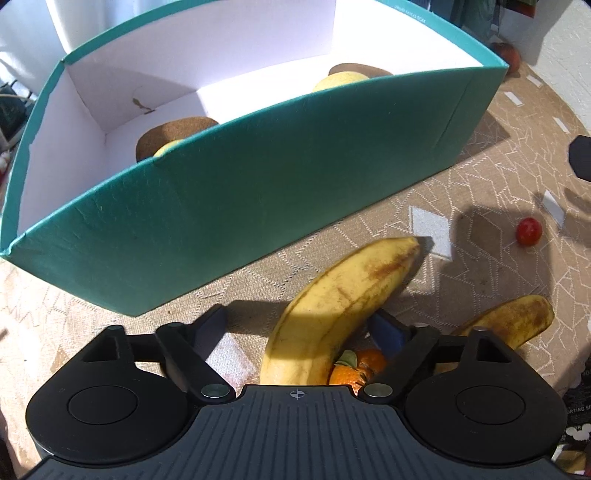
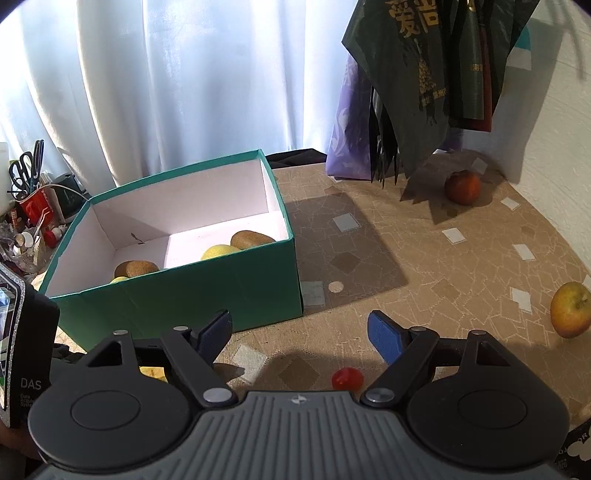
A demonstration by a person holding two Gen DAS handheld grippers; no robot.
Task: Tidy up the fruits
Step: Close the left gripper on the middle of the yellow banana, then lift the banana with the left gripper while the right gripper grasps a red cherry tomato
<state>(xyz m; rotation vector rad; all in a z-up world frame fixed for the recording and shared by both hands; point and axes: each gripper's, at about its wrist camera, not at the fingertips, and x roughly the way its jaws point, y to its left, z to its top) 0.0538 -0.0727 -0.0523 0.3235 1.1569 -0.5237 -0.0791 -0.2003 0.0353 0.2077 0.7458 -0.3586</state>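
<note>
Large gold Chinese characters, cut off by the picture's top edge, stand on the dark green bag (image 2: 417,74) hanging at the wall; the smaller gold print below them is too small to read. The letters "DAS" show on a black armband (image 2: 26,369) at the left edge. Tiny print on the green box's rim (image 1: 410,11) is illegible.

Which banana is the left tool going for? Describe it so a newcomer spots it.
Start at the teal box on the patterned tablecloth. On the cloth just in front of its near wall, between the fingers of the left tool, lies the larger banana, over an orange. The second banana lies outside the fingers, to the right.
</note>
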